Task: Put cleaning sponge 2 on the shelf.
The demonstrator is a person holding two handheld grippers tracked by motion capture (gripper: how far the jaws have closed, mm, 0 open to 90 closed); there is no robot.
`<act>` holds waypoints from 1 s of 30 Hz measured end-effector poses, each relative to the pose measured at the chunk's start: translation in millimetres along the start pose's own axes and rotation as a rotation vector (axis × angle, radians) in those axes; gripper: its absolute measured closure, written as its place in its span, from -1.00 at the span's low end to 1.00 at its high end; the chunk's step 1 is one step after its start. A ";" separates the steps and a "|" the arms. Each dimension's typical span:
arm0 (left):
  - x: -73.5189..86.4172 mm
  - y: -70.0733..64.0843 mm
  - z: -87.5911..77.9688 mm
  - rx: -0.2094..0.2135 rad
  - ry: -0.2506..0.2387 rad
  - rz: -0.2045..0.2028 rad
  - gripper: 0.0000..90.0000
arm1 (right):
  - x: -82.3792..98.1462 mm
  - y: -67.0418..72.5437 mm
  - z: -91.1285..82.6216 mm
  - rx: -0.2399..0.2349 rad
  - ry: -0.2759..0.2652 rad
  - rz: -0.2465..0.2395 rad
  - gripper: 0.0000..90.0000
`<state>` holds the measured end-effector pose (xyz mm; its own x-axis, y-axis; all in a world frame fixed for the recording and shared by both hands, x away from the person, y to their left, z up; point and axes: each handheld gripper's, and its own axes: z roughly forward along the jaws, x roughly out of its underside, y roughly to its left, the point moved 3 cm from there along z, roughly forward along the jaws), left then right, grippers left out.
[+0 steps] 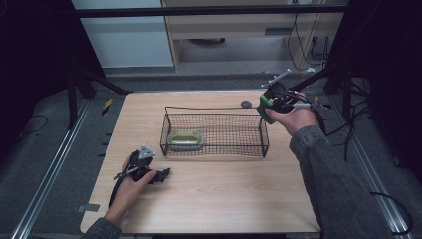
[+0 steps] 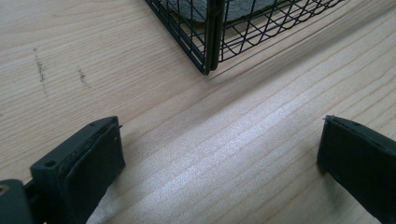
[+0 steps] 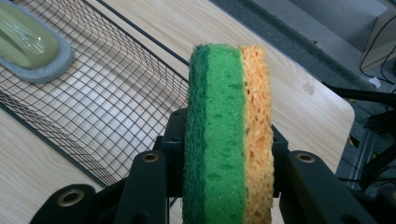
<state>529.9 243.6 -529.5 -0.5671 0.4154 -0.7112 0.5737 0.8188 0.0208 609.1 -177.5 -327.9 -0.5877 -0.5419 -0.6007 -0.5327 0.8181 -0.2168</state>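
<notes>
Pale wooden bench with rounded corners, bare across its whole near half and along the left strip. Black wire basket standing mid-bench, long sides parallel to the near edge, open-topped, a thin handle wire arching over its far rim. Wide free room in front of the basket; narrower margins at the far and right edges. Inside the basket, at its left end, a grey-rimmed oval dish with a yellow-green top; rest of the basket floor bare. Small dark round object on the bench just behind the far rim, too small to tell what.

Left gripper low at the near left, close to the bench, pointing right, held by a hand coming from the bottom edge. In the left gripper view, fingers spread wide apart over bare wood, nothing between them, basket corner ahead.

Right gripper raised at the basket's far right corner, forearm in a grey sleeve reaching diagonally up from the lower right. Fingers pressed against both faces of a sponge, standing on edge: dark green scouring layer, bright green middle, yellow-orange side, hanging above the basket's right end.
</notes>
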 end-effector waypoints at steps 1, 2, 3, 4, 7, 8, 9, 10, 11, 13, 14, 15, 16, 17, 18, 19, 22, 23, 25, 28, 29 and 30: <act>0.0 0.0 0.0 0.000 0.000 0.000 -1.00 | -0.4 1.0 1.7 -0.006 0.001 -0.004 0.43; 0.0 0.0 0.0 0.000 0.000 0.000 -1.00 | -0.6 1.8 3.5 -0.011 0.002 -0.007 0.43; 0.0 0.0 0.0 0.000 0.000 0.000 -1.00 | -0.7 2.5 5.5 -0.016 0.004 -0.008 0.43; 0.0 0.0 0.0 0.000 0.000 0.000 -1.00 | -1.0 3.6 7.8 -0.026 0.002 -0.004 0.43; 0.0 0.0 0.0 0.000 0.000 0.000 -1.00 | -1.1 4.9 16.0 -0.039 0.006 -0.006 0.43; -0.1 0.1 0.1 0.001 0.000 0.000 -1.00 | -0.8 5.6 18.7 -0.046 0.007 -0.002 0.43; -0.1 0.1 0.1 0.001 0.000 0.000 -1.00 | -0.4 5.8 21.2 -0.051 0.008 0.001 0.43; -0.1 0.1 0.1 0.001 0.000 0.000 -1.00 | 0.2 6.0 23.3 -0.056 0.004 0.005 0.43; -0.1 0.1 0.1 0.001 0.000 0.000 -1.00 | 1.2 6.1 25.5 -0.063 0.000 0.007 0.43; -0.2 0.1 0.2 0.001 0.000 0.000 -1.00 | 3.7 6.8 30.5 -0.079 -0.001 0.009 0.43; -0.2 0.2 0.0 0.002 0.002 0.001 -1.00 | 4.9 7.3 33.1 -0.088 0.001 0.009 0.43; -0.2 0.1 0.2 0.001 0.000 0.000 -1.00 | 6.0 7.6 36.0 -0.092 0.005 0.005 0.43; -0.2 0.2 0.2 0.001 0.000 0.000 -1.00 | 6.8 7.5 38.8 -0.095 0.011 0.004 0.43; -0.3 0.1 0.3 0.000 -0.001 0.000 -1.00 | 7.3 7.3 41.5 -0.098 0.013 0.002 0.43; -0.4 0.2 0.4 0.000 -0.001 0.001 -1.00 | 7.3 6.9 43.5 -0.098 0.015 0.002 0.43; -0.4 0.2 0.5 0.001 -0.001 0.001 -1.00 | 6.9 6.6 45.2 -0.101 0.012 0.004 0.43; -0.4 0.2 0.5 0.000 -0.001 0.001 -1.00 | 6.7 5.2 49.2 -0.110 0.008 0.006 0.43; -0.4 0.2 0.5 0.001 -0.001 0.001 -1.00 | 7.0 4.7 50.6 -0.110 0.007 0.006 0.43; -0.4 0.3 0.3 0.002 0.001 0.002 -1.00 | 8.0 3.9 53.3 -0.120 -0.001 0.013 0.43; -0.5 0.3 0.7 0.001 -0.002 0.002 -1.00 | 9.1 4.2 58.5 -0.130 -0.006 0.018 0.43; -0.5 0.3 0.7 0.001 -0.003 0.002 -1.00 | 9.4 4.1 60.0 -0.130 -0.003 0.018 0.43; -0.5 0.3 0.7 0.001 -0.003 0.002 -1.00 | 9.9 3.9 61.6 -0.132 -0.001 0.018 0.43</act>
<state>530.8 243.4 -529.6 -0.5645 0.4157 -0.7131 0.5753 0.8177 0.0213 638.8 -167.8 -382.2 -0.5971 -0.5272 -0.6045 -0.5975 0.7952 -0.1034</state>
